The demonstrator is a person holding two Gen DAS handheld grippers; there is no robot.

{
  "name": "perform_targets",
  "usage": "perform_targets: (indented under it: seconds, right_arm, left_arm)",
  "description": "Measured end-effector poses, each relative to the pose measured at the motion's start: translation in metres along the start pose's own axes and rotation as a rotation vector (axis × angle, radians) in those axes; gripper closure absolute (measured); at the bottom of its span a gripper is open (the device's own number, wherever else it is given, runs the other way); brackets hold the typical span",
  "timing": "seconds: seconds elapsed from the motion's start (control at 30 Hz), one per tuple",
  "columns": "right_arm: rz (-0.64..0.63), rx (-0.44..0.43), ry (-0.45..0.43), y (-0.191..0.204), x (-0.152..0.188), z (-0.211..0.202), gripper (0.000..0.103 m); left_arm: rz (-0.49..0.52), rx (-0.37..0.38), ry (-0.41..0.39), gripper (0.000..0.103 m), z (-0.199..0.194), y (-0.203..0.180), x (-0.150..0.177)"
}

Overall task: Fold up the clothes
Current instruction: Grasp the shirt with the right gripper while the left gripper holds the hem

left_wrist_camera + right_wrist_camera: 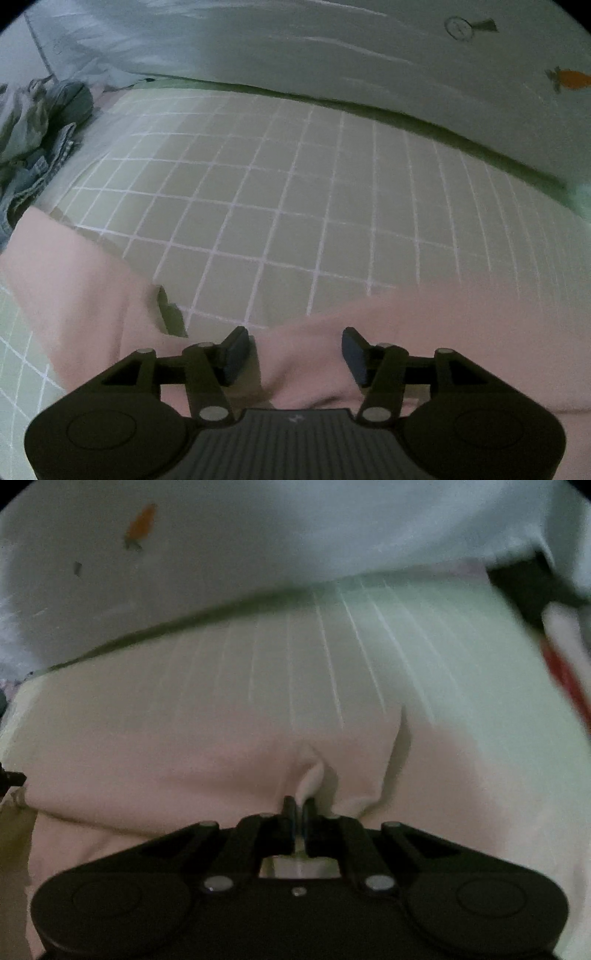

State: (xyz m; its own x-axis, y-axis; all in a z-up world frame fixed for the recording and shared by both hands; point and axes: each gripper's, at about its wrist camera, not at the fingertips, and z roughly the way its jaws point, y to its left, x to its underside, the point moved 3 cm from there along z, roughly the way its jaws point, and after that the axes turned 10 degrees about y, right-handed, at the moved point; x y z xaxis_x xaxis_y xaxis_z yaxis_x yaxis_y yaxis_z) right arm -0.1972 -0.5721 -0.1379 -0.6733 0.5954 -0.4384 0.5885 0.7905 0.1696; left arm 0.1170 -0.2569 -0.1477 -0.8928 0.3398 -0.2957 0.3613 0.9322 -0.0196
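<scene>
Pink garment [74,280] lies spread on the green checked bed sheet [295,184]; looks soft, light and floppy, so I'd grab it at an edge or corner. Right hand-held gripper [298,808] is clamped on a pinched fold of it, while the left hand-held gripper [293,354] hangs agape over the cloth. A pile of denim clothes [40,140] sits off to the side, well clear, and a white quilt [369,44] lies along the far edge.
</scene>
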Motion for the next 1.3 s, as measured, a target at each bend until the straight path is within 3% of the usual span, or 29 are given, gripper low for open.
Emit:
perform_targets:
  seconds: [0.1, 0.17, 0.23, 0.27, 0.47, 0.63, 0.67, 0.7, 0.73, 0.77, 0.9, 1.17, 1.23, 1.3]
  right_arm:
    - [-0.008, 0.016, 0.006, 0.004, -0.005, -0.005, 0.097]
    - [-0.009, 0.019, -0.003, 0.004, -0.012, -0.007, 0.09]
    - [0.001, 0.007, -0.033, 0.005, -0.02, -0.01, 0.064]
    - [0.006, 0.0, -0.049, 0.005, -0.024, -0.011, 0.06]
    - [-0.067, 0.006, -0.074, 0.013, -0.05, 0.002, 0.047]
    - [-0.058, -0.036, -0.028, 0.019, -0.066, 0.028, 0.045]
    - [-0.06, -0.037, -0.025, 0.02, -0.067, 0.032, 0.046]
    - [-0.068, -0.034, -0.027, 0.021, -0.068, 0.034, 0.056]
    - [-0.082, -0.032, -0.037, 0.022, -0.068, 0.034, 0.092]
    - [-0.092, -0.031, -0.048, 0.022, -0.069, 0.032, 0.096]
    - [-0.099, -0.062, -0.085, 0.018, -0.089, 0.03, 0.098]
    - [-0.196, -0.055, -0.287, 0.05, -0.186, 0.036, 0.099]
    - [-0.214, -0.001, -0.285, 0.059, -0.202, 0.059, 0.099]
    - [-0.232, 0.052, -0.284, 0.069, -0.218, 0.082, 0.098]
  left_arm:
    - [-0.015, 0.021, 0.008, 0.046, -0.004, 0.0, -0.002]
    - [-0.022, 0.053, 0.002, 0.045, -0.008, -0.001, -0.006]
    - [-0.009, 0.094, -0.013, 0.042, -0.013, -0.006, -0.012]
    - [0.002, 0.114, -0.021, 0.037, -0.014, -0.01, -0.015]
    - [0.072, 0.225, 0.02, 0.034, 0.003, -0.04, -0.029]
    - [0.124, 0.204, 0.019, 0.035, 0.014, -0.057, -0.03]
    - [0.132, 0.205, 0.013, 0.044, 0.014, -0.058, -0.031]
    - [0.139, 0.205, 0.007, 0.053, 0.014, -0.059, -0.032]
    - [0.145, 0.198, 0.0, 0.072, 0.014, -0.058, -0.033]
    - [0.149, 0.195, -0.005, 0.08, 0.015, -0.058, -0.034]
    - [0.141, 0.208, -0.04, 0.09, 0.009, -0.057, -0.042]
    - [0.082, 0.164, -0.301, 0.091, -0.023, -0.057, -0.103]
    - [0.092, 0.107, -0.289, 0.09, -0.008, -0.062, -0.113]
    - [0.067, 0.097, -0.222, 0.084, 0.015, -0.063, -0.121]
